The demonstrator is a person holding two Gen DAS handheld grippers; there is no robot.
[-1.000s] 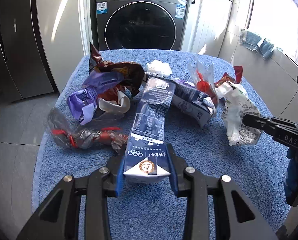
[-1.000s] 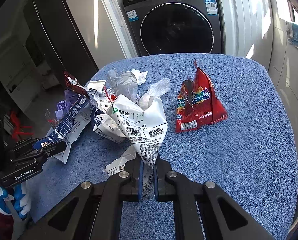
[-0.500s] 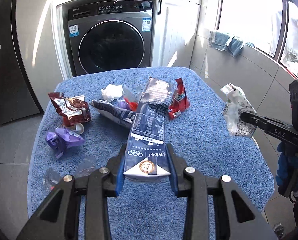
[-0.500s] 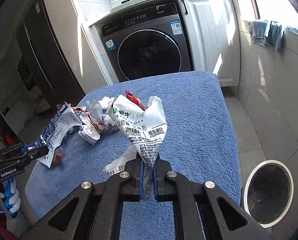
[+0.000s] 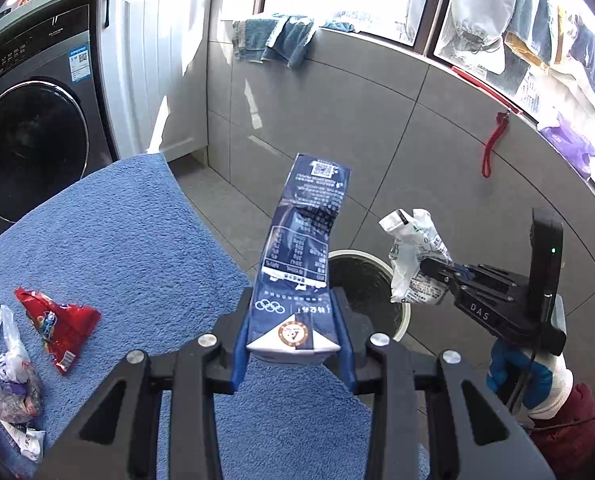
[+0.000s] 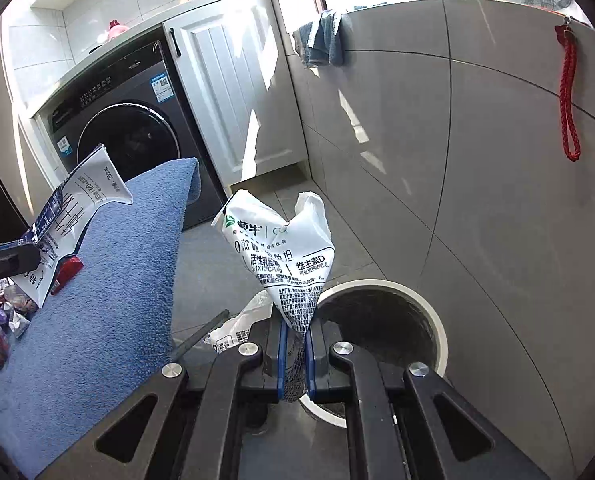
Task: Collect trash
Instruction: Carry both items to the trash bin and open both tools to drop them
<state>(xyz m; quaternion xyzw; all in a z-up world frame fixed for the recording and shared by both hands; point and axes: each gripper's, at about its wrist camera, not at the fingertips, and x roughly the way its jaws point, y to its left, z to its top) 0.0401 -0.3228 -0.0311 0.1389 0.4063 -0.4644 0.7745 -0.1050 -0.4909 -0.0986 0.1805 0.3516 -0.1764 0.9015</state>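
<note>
My left gripper (image 5: 293, 354) is shut on a flattened dark blue milk carton (image 5: 301, 248), held in the air past the table's right edge, pointing toward the round white-rimmed trash bin (image 5: 399, 316) on the floor. My right gripper (image 6: 295, 354) is shut on a crumpled white printed bag (image 6: 287, 248), held just above and left of the bin (image 6: 437, 326). The right gripper and its bag (image 5: 415, 264) also show in the left wrist view, over the bin. The carton (image 6: 69, 216) shows at the left of the right wrist view.
The table wears a blue towel (image 5: 117, 240). On it lie a red snack packet (image 5: 57, 324) and several crumpled wrappers (image 5: 9, 384) at the left. A washing machine (image 6: 125, 128) and white cabinet (image 6: 237, 92) stand behind. A grey tiled wall (image 6: 497, 200) rises behind the bin.
Both grippers have swung right, off the table, carrying the carton and the white bag toward the floor bin. The right gripper has dropped lower, close over the bin.
</note>
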